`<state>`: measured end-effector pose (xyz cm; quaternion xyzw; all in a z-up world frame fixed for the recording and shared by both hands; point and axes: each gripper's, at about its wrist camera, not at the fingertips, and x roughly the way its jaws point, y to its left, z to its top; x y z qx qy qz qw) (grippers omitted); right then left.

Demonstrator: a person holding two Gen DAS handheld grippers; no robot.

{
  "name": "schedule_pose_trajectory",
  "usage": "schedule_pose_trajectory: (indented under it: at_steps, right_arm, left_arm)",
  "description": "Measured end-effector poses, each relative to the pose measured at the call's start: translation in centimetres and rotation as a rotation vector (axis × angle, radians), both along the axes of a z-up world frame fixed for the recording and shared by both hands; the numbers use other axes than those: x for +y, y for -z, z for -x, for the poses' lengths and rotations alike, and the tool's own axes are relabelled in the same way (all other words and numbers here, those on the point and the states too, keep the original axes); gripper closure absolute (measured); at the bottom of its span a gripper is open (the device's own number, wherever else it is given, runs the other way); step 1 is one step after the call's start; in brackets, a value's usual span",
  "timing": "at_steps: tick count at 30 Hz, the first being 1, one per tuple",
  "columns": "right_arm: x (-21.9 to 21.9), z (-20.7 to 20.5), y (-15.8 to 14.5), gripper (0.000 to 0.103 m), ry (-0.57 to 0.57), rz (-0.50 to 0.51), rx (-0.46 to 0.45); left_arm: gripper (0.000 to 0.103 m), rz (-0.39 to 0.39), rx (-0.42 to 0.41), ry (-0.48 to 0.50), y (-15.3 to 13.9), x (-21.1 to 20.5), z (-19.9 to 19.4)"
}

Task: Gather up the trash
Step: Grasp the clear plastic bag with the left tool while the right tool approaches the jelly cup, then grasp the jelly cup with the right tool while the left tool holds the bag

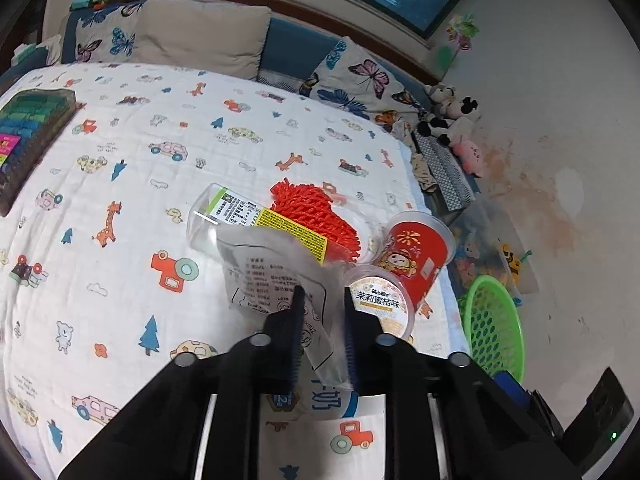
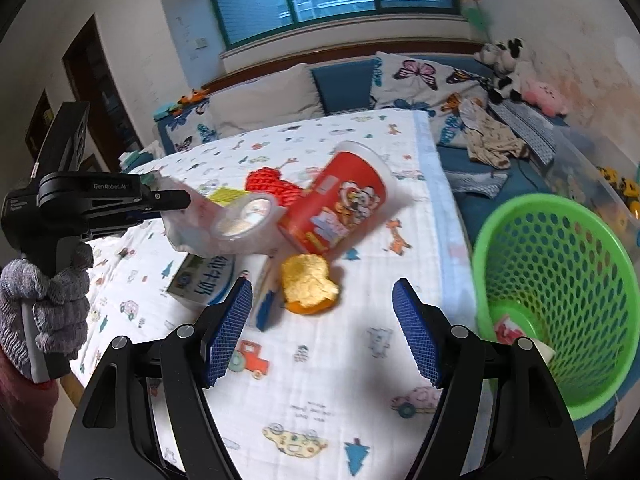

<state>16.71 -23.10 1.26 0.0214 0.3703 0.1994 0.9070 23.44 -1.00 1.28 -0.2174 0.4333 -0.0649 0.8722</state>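
Two tools in play over the bed [image 1: 120,184], cartoon-print sheet. Left tool [image 1: 322,300] is pinched on a clear plastic wrapper [image 1: 272,272] with printed text, lower centre of the left wrist frame; the wrapper runs up between the blue pads and drapes over a clear bottle [image 1: 224,216] lying on its side. In the right wrist frame that same tool [image 2: 176,200] sits at left, held by a gloved hand [image 2: 52,300], wrapper [image 2: 188,224] bunched at its tip. Right tool [image 2: 322,300] is spread wide with nothing between the pads, hovering over the sheet at lower centre. Trash cluster mid-bed: red mesh netting [image 1: 316,216] just behind the bottle, red printed cup [image 2: 340,208] tipped on its side, small lidded tub [image 1: 380,304] touching the cup, a flat blue-and-white carton [image 2: 204,280] partly under the wrapper, and an orange peel [image 2: 308,288] just in front of the cup, near the right tool's left pad. Green perforated basket [image 2: 560,280] sits off the bed edge at right of frame, some scrap visible at its bottom. Pillows [image 1: 200,36] and plush toys [image 1: 448,116] along the headboard side.
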Motion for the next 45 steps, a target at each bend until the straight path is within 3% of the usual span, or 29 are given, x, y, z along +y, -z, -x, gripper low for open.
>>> schedule_pose_trajectory:
  at_steps: [5, 15, 27, 34, 45]
  right_arm:
    - [2.0, -0.5, 0.0, 0.030, -0.048, 0.004, 0.001]
    - [7.3, -2.8, 1.0, 0.030, -0.152, 0.029, 0.025]
    - [11.3, -6.8, 1.8, 0.028, -0.154, 0.083, 0.038]
    - [12.2, -8.6, 2.7, 0.027, -0.153, 0.134, 0.069]
    - [10.3, -7.4, 3.2, 0.027, -0.110, 0.038, 0.104]
  left_arm:
    - [0.095, -0.017, -0.048, 0.023, -1.1, 0.6, 1.7]
    - [0.096, -0.073, -0.127, 0.016, -3.0, 3.6, 5.0]
    - [0.096, -0.083, -0.176, -0.013, -3.8, 6.8, 6.8]
    - [0.096, -0.068, -0.173, -0.020, -3.4, 7.6, 6.9]
    - [0.096, -0.060, -0.176, -0.010, -3.0, 7.7, 6.7]
